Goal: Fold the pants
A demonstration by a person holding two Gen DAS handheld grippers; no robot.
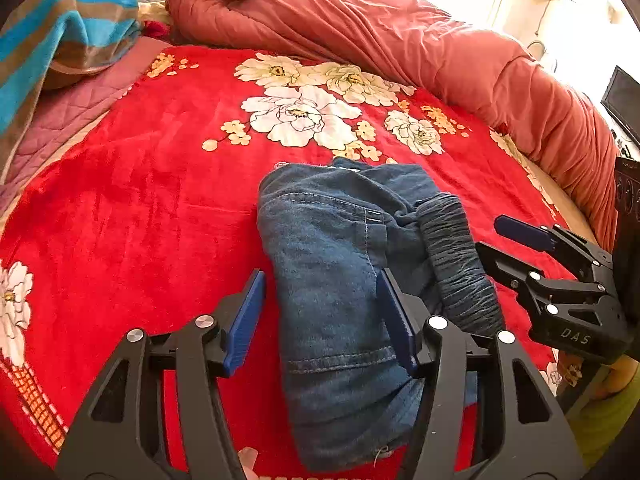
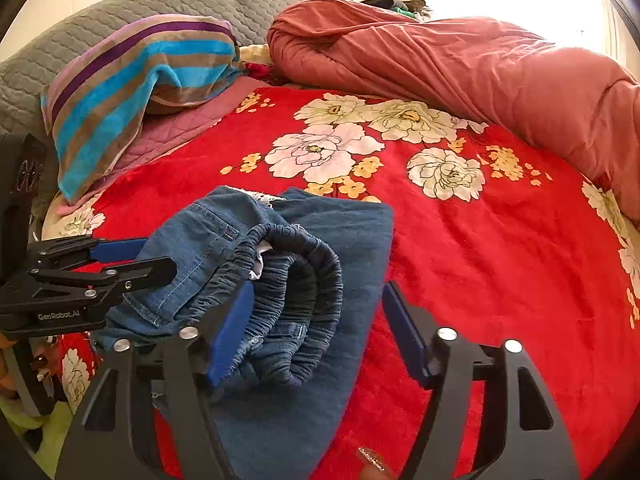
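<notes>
Blue denim pants (image 1: 344, 280) lie folded into a compact bundle on the red flowered blanket (image 1: 140, 200), with the gathered elastic waistband (image 1: 460, 264) on top at the right. My left gripper (image 1: 324, 316) is open and hovers over the near left part of the bundle, holding nothing. My right gripper (image 1: 500, 240) enters from the right, open, beside the waistband. In the right wrist view the pants (image 2: 320, 248) and waistband (image 2: 296, 304) sit under my open right gripper (image 2: 316, 328). The left gripper (image 2: 136, 258) shows at the left edge, touching the denim.
A rolled salmon-red quilt (image 1: 400, 40) runs along the far and right side of the bed. A striped towel (image 2: 132, 88) lies over a pillow at the far left, with a grey padded headboard (image 2: 100, 28) behind. A dark screen (image 1: 624, 100) stands at the right.
</notes>
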